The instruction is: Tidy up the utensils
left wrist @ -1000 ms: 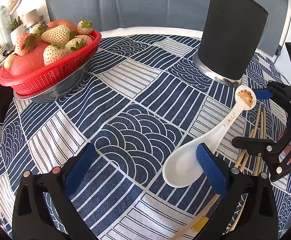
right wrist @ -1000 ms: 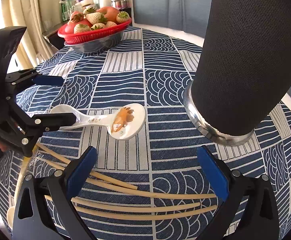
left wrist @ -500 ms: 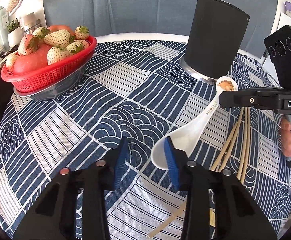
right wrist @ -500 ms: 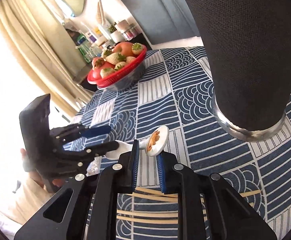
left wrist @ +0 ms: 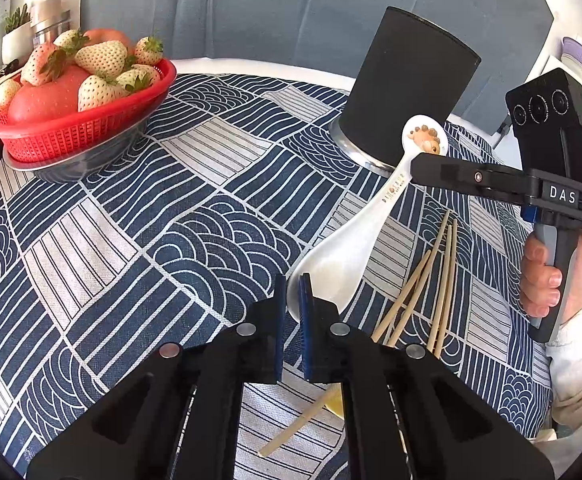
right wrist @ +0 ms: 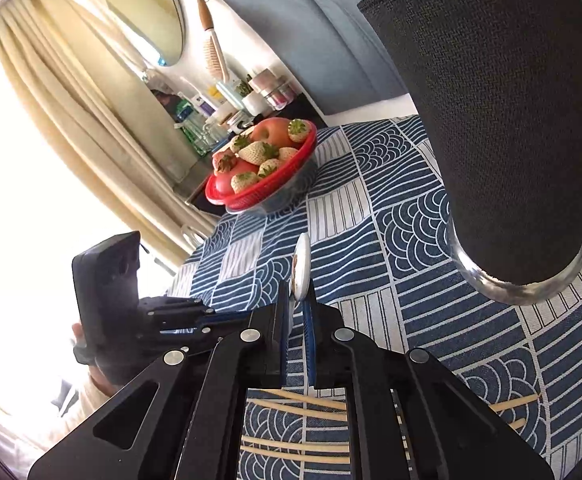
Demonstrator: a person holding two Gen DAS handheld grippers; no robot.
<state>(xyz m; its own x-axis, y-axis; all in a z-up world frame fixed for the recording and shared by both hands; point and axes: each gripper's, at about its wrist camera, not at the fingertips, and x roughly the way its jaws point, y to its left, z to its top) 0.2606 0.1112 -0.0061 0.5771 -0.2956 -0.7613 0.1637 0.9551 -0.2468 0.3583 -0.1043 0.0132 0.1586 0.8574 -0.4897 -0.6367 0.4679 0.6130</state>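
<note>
A white ceramic spoon with a cartoon print on its handle end is held off the table between both grippers. My left gripper is shut on the spoon's bowl rim. My right gripper is shut on the handle end, seen edge-on; it also shows in the left wrist view. The tall black utensil holder stands upright on the table just behind the spoon, and looms at the right in the right wrist view. Several wooden chopsticks lie loose on the cloth below the spoon.
A red basket of strawberries and apples sits at the far left of the round table with its blue-and-white patterned cloth. A shelf with bottles and jars stands beyond the table edge. The person's hand grips the right handle.
Both grippers closed from wide open onto the spoon, the left on the bowl, the right on the handle end. The spoon was lifted off the cloth and its handle tilted upward toward the holder.
</note>
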